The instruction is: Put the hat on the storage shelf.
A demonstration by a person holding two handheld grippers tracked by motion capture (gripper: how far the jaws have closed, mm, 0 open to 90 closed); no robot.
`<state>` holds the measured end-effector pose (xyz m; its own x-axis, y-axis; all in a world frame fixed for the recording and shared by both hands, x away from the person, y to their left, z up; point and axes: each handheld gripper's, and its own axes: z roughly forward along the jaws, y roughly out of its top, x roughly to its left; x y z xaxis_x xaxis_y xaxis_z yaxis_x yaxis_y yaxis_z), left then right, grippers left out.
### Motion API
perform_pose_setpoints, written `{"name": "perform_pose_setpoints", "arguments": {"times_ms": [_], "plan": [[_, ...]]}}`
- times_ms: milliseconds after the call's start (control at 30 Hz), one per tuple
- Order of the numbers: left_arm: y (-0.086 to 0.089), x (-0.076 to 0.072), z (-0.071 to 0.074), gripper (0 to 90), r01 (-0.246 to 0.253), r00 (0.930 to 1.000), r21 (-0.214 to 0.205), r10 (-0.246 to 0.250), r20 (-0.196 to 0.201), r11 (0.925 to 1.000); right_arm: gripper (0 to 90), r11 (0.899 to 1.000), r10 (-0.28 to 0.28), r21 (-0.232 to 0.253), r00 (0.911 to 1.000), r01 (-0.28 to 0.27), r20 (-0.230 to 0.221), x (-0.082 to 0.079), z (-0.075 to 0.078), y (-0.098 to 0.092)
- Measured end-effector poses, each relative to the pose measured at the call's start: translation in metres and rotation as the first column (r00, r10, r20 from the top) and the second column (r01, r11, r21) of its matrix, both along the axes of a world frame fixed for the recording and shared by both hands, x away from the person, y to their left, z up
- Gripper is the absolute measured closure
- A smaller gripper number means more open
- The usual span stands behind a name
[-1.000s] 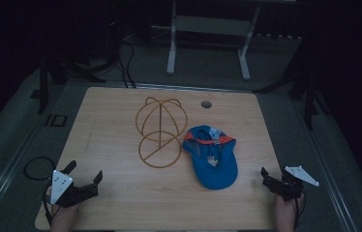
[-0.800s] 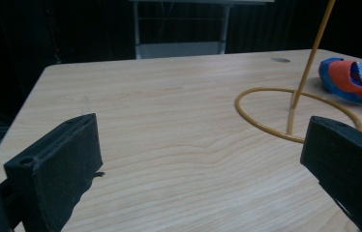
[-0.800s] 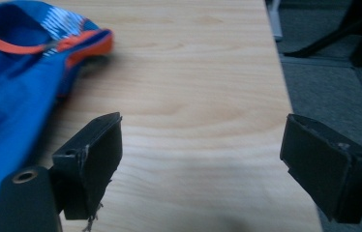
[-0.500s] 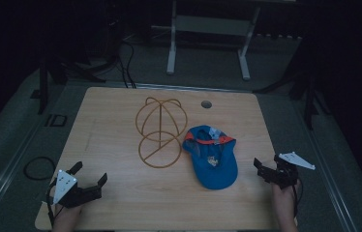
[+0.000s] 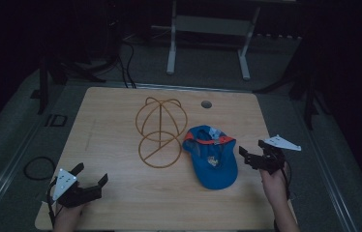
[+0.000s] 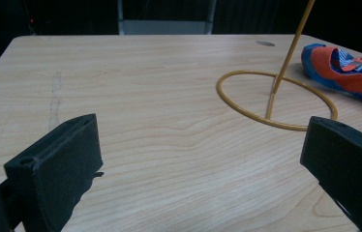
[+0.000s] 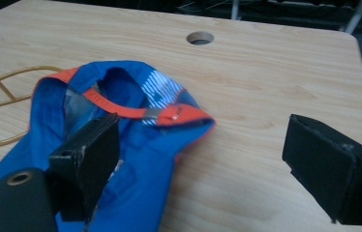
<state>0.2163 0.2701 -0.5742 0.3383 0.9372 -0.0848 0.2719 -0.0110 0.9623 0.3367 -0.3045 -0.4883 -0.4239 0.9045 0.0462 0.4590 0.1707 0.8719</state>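
Note:
A blue cap point(image 5: 211, 159) with orange trim lies upside down on the wooden table point(image 5: 111, 125), right of centre. Just left of it stands a yellow wire hat stand point(image 5: 161, 130). My right gripper point(image 5: 250, 152) is open at the cap's right edge. In the right gripper view the cap point(image 7: 140, 159) lies in front of the left jaw, and the right gripper point(image 7: 205, 145) holds nothing. My left gripper point(image 5: 91, 174) is open near the front left corner. In the left gripper view the left gripper point(image 6: 203, 140) faces the stand's base ring point(image 6: 276, 101) and the cap point(image 6: 348, 65).
A round cable hole point(image 5: 206, 104) sits near the table's far edge, also the hole point(image 7: 200, 37) beyond the cap. A white frame point(image 5: 208, 29) stands on the floor behind the table. A cable loop point(image 5: 37, 167) lies on the floor at left.
My right gripper has moved forward and left, closing on the cap's right edge. The left gripper has barely shifted. Both stay open.

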Motion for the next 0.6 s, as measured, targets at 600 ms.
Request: {"name": "perform_pose_setpoints", "arguments": {"times_ms": [600], "plan": [[0.002,-0.002,0.006,1.3,0.068,0.9964,-0.029,-0.070,-0.049,0.9972,17.3,0.996,0.088,-0.031,0.9957,-0.089,-0.028,0.056,0.004,0.038]]}}
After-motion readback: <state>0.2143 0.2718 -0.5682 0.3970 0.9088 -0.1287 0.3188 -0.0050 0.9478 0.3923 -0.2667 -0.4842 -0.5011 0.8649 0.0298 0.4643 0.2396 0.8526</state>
